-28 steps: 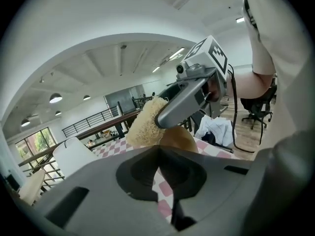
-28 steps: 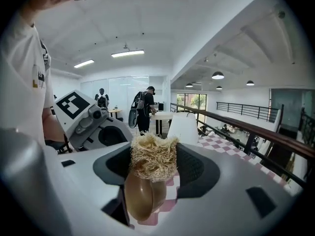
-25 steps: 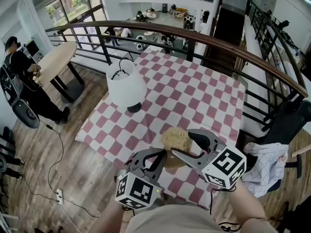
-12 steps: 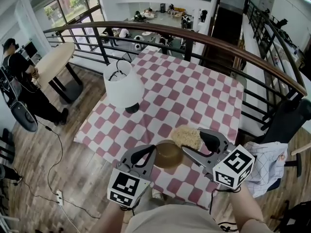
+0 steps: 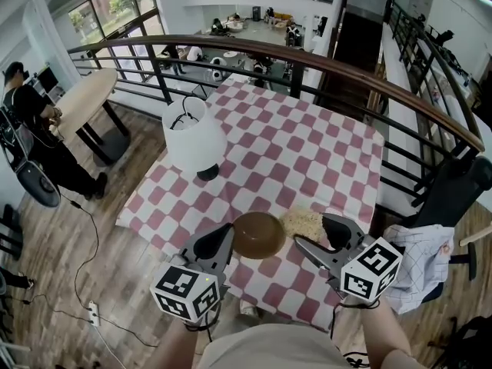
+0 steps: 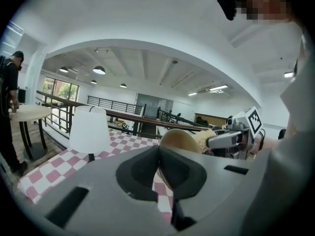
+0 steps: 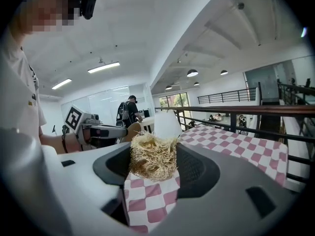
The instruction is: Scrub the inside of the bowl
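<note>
A brown bowl (image 5: 258,234) is held just above the checked tablecloth (image 5: 307,152) near its front edge. My left gripper (image 5: 227,238) is shut on the bowl's left rim. In the left gripper view the jaws (image 6: 160,167) meet on the thin rim and the bowl (image 6: 178,139) rises beyond them. A straw-coloured fibre scrubber (image 5: 303,222) sits right beside the bowl, with my right gripper (image 5: 312,234) shut on it. The right gripper view shows the scrubber (image 7: 152,156) squeezed between the pads, with the left gripper (image 7: 93,130) and bowl (image 7: 130,131) off to the left.
A white table lamp (image 5: 196,135) stands on the cloth at the left. A dark railing (image 5: 346,71) curves behind the table. A round wooden table (image 5: 86,97) and a person in black (image 5: 34,125) are on the left; a cable (image 5: 88,241) runs across the wooden floor.
The scrubber has come off the bowl and moved right, beside it. The left gripper has shifted left and down, and the bowl has turned in its grip.
</note>
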A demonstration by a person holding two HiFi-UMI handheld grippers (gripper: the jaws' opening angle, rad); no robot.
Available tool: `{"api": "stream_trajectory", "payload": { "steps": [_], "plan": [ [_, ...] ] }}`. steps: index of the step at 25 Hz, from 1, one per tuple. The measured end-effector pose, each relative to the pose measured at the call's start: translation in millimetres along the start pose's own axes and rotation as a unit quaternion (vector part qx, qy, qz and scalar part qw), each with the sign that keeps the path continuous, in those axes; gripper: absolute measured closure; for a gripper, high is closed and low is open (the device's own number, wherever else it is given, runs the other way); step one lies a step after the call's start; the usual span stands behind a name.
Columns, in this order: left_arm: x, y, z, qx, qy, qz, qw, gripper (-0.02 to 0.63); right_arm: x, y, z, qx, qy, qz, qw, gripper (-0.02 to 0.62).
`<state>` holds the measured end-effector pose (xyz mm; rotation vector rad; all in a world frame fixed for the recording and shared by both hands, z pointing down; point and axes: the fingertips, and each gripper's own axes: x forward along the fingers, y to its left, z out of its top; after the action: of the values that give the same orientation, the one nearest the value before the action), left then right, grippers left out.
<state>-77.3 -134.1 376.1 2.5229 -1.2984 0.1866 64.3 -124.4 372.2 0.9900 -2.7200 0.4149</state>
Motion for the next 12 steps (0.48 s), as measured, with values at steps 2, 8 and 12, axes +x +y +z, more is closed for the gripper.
{"api": "stream_trajectory", "payload": {
  "steps": [2, 8, 12],
  "plan": [
    [-1, 7, -1, -0.018, 0.000, 0.013, 0.9998, 0.591, 3, 4, -9, -0.005, 0.004, 0.015, 1.000, 0.344],
    [-4, 17, -5, -0.075, -0.009, 0.017, 0.9970, 0.591, 15, 16, -37, -0.064, 0.042, 0.028, 0.997, 0.344],
    [-3, 14, -2, -0.084, -0.013, 0.008, 0.9964, 0.591, 27, 38, -49, -0.072, 0.052, 0.058, 0.994, 0.344]
  ]
}}
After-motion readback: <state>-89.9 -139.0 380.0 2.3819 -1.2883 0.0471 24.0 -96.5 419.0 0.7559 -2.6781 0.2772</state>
